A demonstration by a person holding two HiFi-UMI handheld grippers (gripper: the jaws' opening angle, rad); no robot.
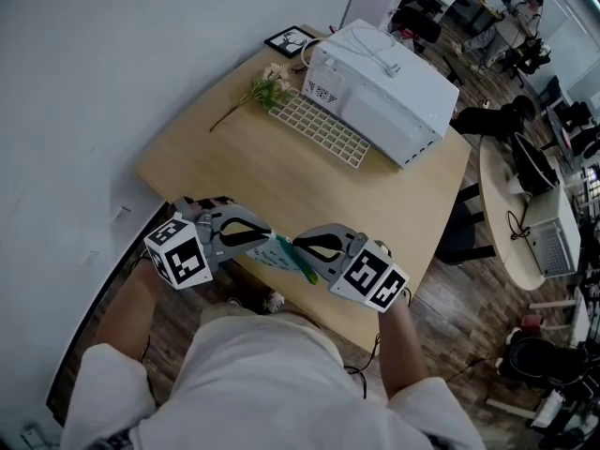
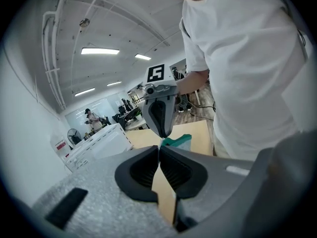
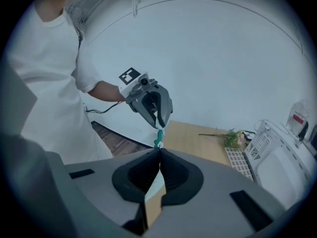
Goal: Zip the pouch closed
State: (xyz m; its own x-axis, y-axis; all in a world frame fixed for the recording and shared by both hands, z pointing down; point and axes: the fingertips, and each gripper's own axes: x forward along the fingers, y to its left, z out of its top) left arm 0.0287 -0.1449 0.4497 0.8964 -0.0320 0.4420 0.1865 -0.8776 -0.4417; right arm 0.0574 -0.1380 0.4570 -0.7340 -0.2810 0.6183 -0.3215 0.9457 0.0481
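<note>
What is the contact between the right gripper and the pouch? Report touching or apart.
Touching. The right gripper view shows the right gripper shut, with the pouch's teal edge running straight into its closed tips, no gap.

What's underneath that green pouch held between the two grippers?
Only the wooden table, near its front edge; the pouch hangs in the air over it. The patch straight below is hidden by the pouch itself.
</note>
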